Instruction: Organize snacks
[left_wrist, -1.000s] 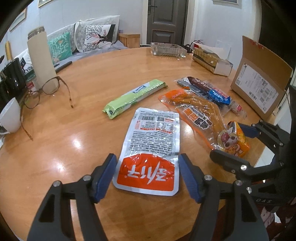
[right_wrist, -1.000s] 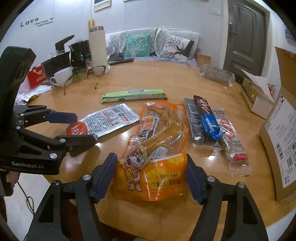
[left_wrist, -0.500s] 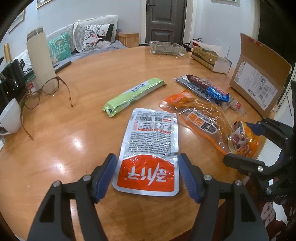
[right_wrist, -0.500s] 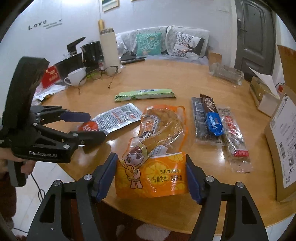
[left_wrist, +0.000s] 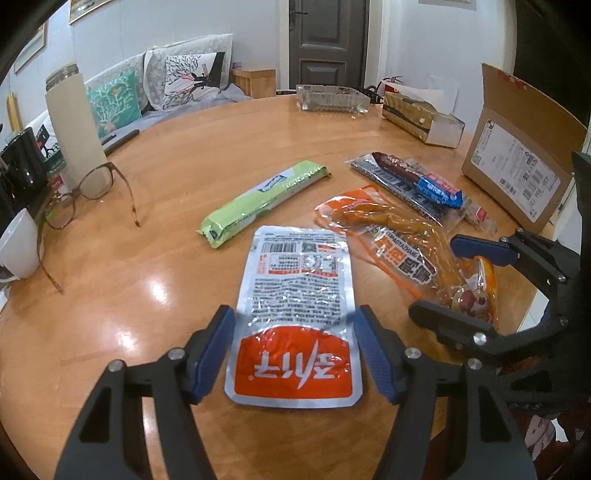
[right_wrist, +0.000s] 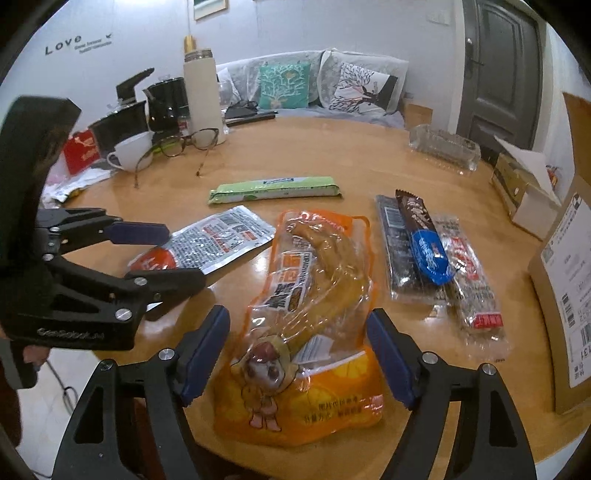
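Left gripper (left_wrist: 295, 354) low at the near edge of the counter (left_wrist: 155, 206), pointing forward, jaws spread wide to either side of the red end of the silver pouch (left_wrist: 295, 314); pads not touching it, pouch lies flat. Right gripper (right_wrist: 297, 356) same posture just to the right, jaws spread around the near end of the orange snack bag (right_wrist: 314, 332), which lies flat with its near end at the counter edge; contact with the pads unclear. The two grippers sit side by side and roughly level; in the right wrist view the left one shows side-on with its blue pads apart over the pouch. Beyond the pouch, a green wrapped bar (left_wrist: 262, 197) lies apart on bare wood. Right of the orange bag, a brown-and-blue bar (right_wrist: 421, 236) rests on top of clear-wrapped packs. Further right, an open cardboard box (left_wrist: 517, 155) stands at the counter edge. Far left: glasses (left_wrist: 88, 192), white cup (left_wrist: 18, 243).
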